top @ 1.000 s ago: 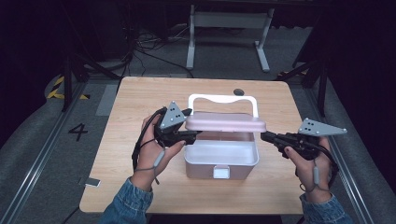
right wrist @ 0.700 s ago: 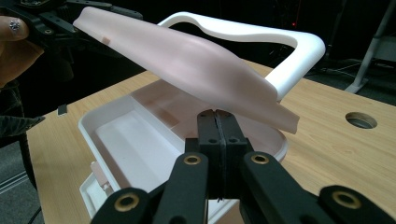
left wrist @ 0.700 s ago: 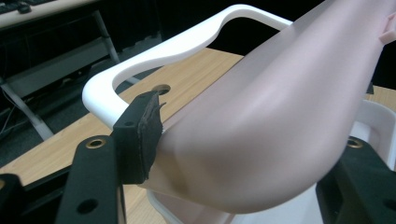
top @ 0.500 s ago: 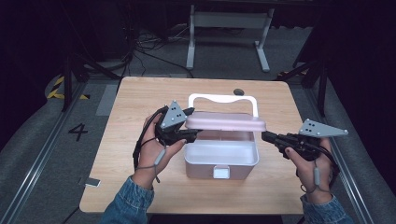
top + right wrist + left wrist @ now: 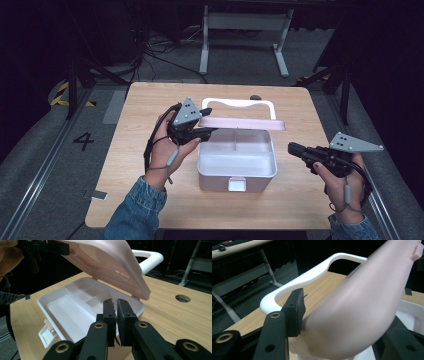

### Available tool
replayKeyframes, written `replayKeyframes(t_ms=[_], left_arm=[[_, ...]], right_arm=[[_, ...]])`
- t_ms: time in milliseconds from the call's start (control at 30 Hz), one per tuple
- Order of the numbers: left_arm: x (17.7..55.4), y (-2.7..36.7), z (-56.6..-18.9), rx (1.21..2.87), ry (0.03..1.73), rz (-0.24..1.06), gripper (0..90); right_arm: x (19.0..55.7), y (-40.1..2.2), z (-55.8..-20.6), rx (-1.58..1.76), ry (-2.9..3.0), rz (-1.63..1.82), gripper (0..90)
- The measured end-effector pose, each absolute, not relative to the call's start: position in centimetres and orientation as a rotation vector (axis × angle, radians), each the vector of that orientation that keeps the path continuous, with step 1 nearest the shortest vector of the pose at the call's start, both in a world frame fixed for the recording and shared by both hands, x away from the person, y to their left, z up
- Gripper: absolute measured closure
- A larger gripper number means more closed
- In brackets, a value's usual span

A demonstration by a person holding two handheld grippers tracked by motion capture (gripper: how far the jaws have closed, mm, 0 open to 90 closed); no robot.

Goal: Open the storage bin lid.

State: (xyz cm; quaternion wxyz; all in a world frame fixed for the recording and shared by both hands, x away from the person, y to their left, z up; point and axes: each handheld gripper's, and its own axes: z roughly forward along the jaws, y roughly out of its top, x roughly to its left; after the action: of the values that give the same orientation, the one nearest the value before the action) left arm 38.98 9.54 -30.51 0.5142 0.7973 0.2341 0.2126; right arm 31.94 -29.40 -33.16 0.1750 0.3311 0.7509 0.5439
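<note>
Gripping pink lid [image 5: 245,123] edge: left gripper [image 5: 200,131] | right gripper [image 5: 295,149] nearly closed, empty, beside box [image 5: 237,167]

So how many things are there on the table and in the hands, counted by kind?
Boxes: 1, the white box with its pink lid lifted and a white handle behind.
Grippers: 2, the left gripper at the lid's edge, the right gripper beside the box.
Tables: 1, the wooden table.
Total: 4

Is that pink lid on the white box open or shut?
Open: the pink lid stands raised over the white box, baring its dividers; the left gripper holds its edge.
</note>
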Motion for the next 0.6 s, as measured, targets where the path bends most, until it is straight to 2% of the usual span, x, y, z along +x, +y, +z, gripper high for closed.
replayKeyframes(t_ms=[333, 600], left_arm=[[41.3, 9.7, -29.8, 1.867, 0.596, 0.468, 56.7], [43.3, 8.9, -29.2, 1.863, 0.644, 0.546, 54.9]], right_arm=[[31.3, -30.7, -33.2, 0.974, 2.092, 1.520, 84.5], [31.7, -31.1, -33.4, 0.981, 2.099, 1.509, 81.9]])
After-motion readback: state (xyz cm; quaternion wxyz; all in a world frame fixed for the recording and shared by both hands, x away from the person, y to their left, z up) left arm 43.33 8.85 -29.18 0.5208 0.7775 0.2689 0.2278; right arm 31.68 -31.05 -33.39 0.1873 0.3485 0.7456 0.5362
